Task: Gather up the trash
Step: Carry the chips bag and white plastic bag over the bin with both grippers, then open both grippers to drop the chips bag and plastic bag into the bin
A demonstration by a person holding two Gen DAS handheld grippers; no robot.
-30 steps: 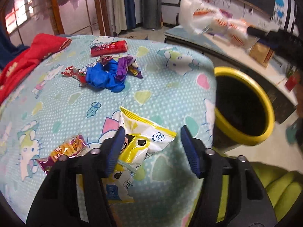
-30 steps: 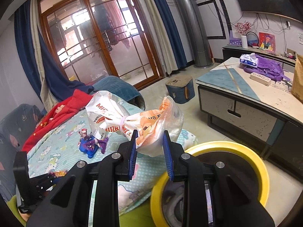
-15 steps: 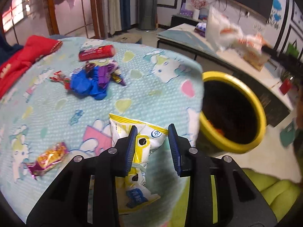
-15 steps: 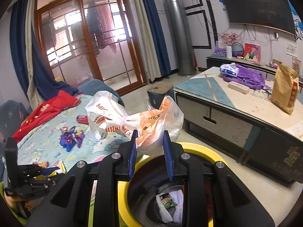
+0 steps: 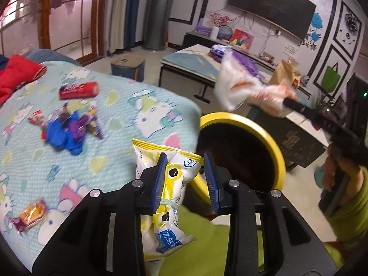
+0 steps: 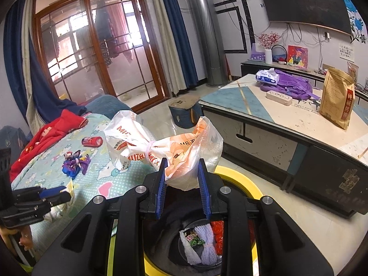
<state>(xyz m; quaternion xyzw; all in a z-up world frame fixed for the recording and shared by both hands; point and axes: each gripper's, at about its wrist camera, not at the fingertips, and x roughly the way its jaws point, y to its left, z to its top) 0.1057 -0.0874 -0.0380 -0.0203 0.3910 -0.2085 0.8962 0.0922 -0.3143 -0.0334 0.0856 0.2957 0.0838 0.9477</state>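
My left gripper is matte black plastic with ribbed blue pads and round silver screws along both arms. My right gripper is built the same. Beside its black handle I see a lime-green sleeve, a green light above.

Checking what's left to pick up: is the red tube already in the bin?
No, the red tube lies on the blanket, apart from the yellow bin.

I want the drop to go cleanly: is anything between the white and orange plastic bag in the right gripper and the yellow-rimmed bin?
Nothing visible. The tied white and orange plastic bag hangs in the right gripper directly above the yellow-rimmed bin; only earlier trash lies at its bottom.
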